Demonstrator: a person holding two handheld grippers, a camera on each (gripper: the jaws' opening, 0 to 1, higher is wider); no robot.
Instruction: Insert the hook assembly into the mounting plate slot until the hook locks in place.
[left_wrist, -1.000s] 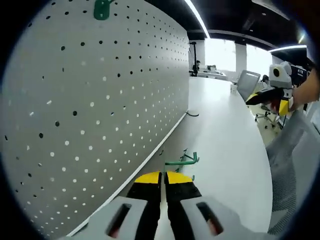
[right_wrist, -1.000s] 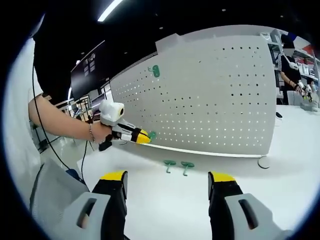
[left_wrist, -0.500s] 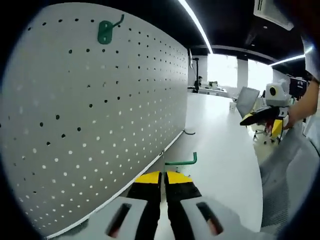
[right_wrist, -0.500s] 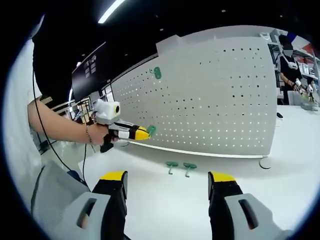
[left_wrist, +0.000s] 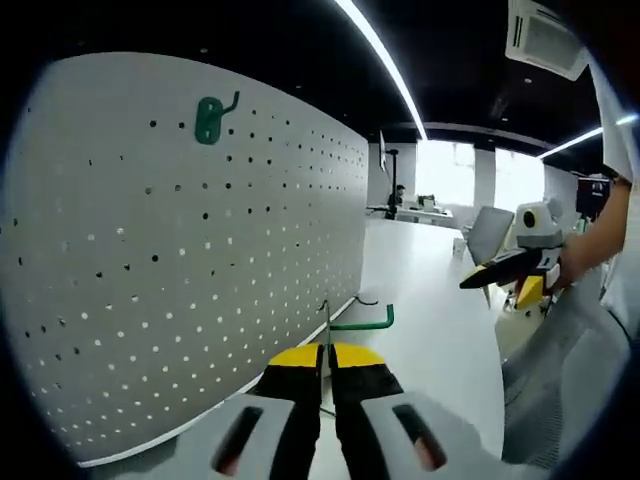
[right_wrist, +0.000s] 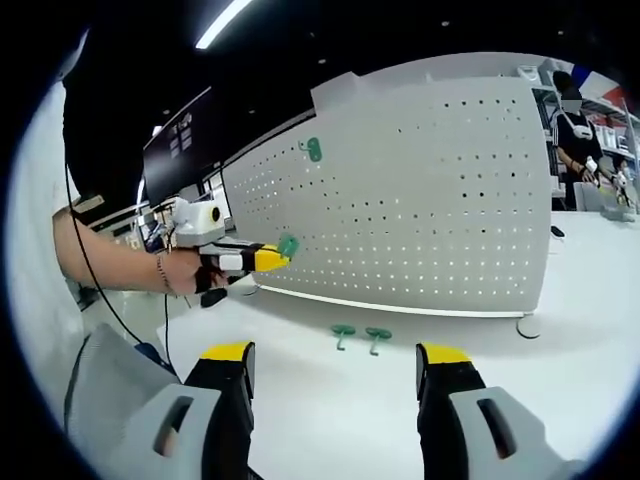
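Workspace, near to far, as you hold it.

1. White tabletop (right_wrist: 330, 400): bare surface between your right gripper and the board, room to move on all sides. In the left gripper view the table (left_wrist: 425, 300) runs on along the board's foot to a far office area.

2. Your right gripper (right_wrist: 335, 365): yellow-tipped jaws standing wide apart, nothing between them, touching nothing. Seen from the left gripper view, it (left_wrist: 500, 275) hangs in the air at the right, well apart from the board, over the table edge.

3. Two spare green hooks (right_wrist: 360, 335): lying side by side on the table, ahead of your right gripper, near the base of the board, apart from each other.

4. Your left gripper (left_wrist: 327, 355): jaws pressed together on the plate end of a green hook assembly (left_wrist: 362, 322); its rod runs sideways to the right and turns up at the tip. In the right gripper view, this gripper (right_wrist: 270, 258) is held up off the table, and the hook's green plate (right_wrist: 288, 246) at its tip is near the face of the board; whether it touches cannot be told.

5. White pegboard (right_wrist: 420, 200), the mounting plate: upright at the table's rear edge, rows of small holes across it. One green hook (left_wrist: 210, 118) is already hung near its upper edge, also visible from the right gripper view (right_wrist: 312, 149).

6. Background: a person (right_wrist: 580, 140) stands at a shelf past the board's right edge.
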